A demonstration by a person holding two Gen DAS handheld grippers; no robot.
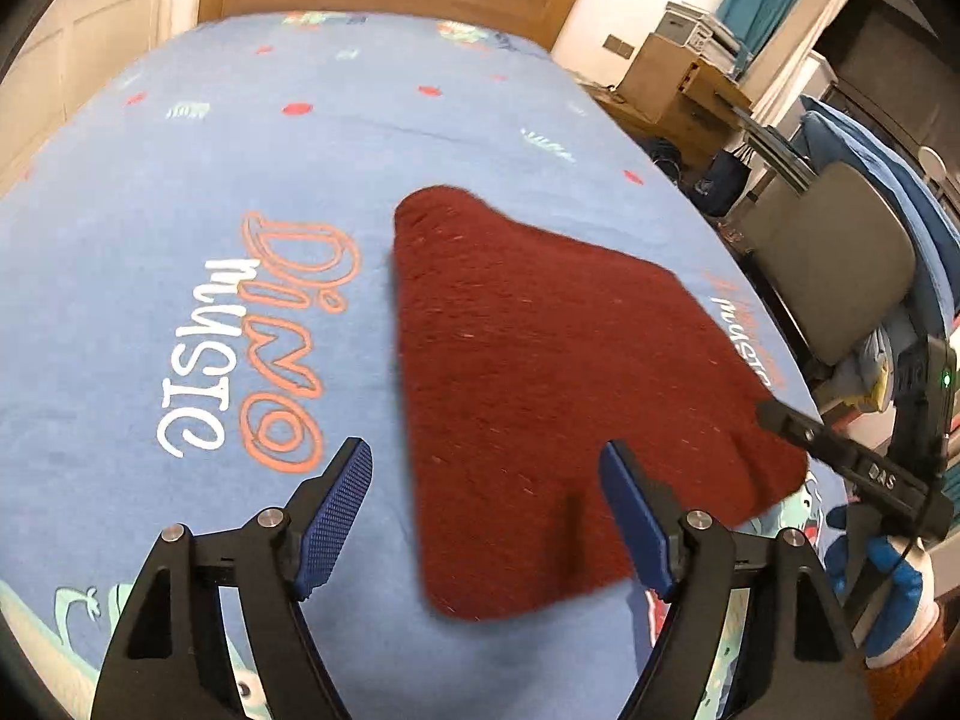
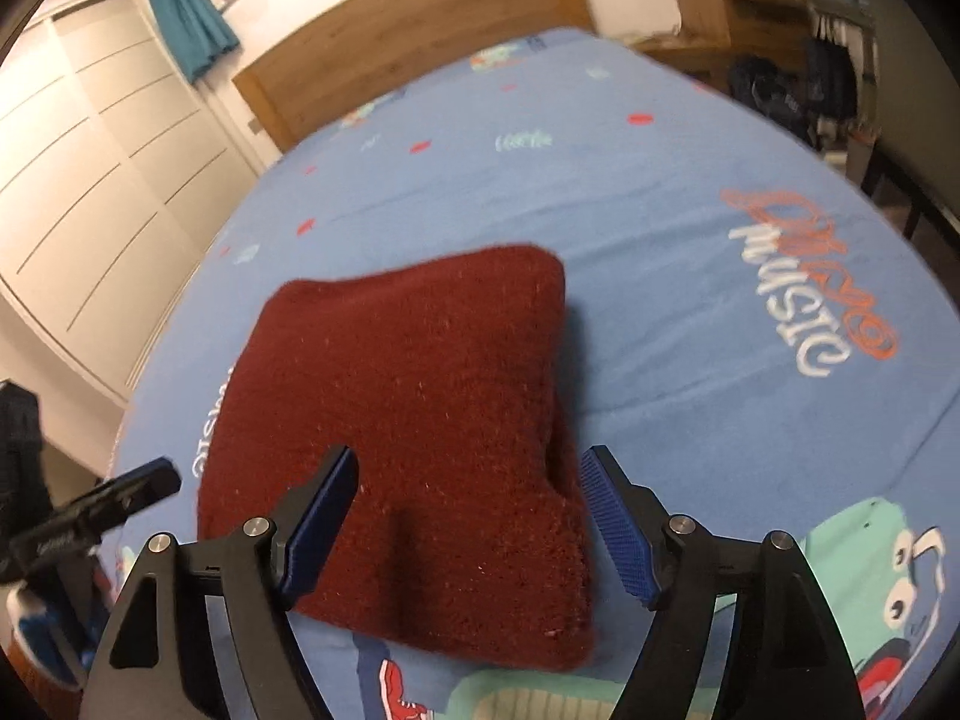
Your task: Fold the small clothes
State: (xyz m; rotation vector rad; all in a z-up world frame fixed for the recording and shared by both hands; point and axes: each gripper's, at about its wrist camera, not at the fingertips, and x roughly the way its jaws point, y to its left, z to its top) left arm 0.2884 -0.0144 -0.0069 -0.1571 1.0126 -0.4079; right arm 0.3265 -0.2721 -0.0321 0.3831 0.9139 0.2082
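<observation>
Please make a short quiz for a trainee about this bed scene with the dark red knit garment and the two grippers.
1. True or false: the left gripper is clamped on the dark red garment.
2. What colour is the bed cover under the garment?
3. In the right wrist view, the right gripper stands: A) wide open above the garment's near edge, B) shut on a book, C) out of view.

Key: 1 false, its jaws stand open; 2 blue, with printed words and cartoons; 3 A.

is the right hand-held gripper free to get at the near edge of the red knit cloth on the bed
Probably yes. The right hand-held gripper stands open just above the red knit cloth, whose near edge lies flat on the blue bedspread, and nothing sits between them.
</observation>
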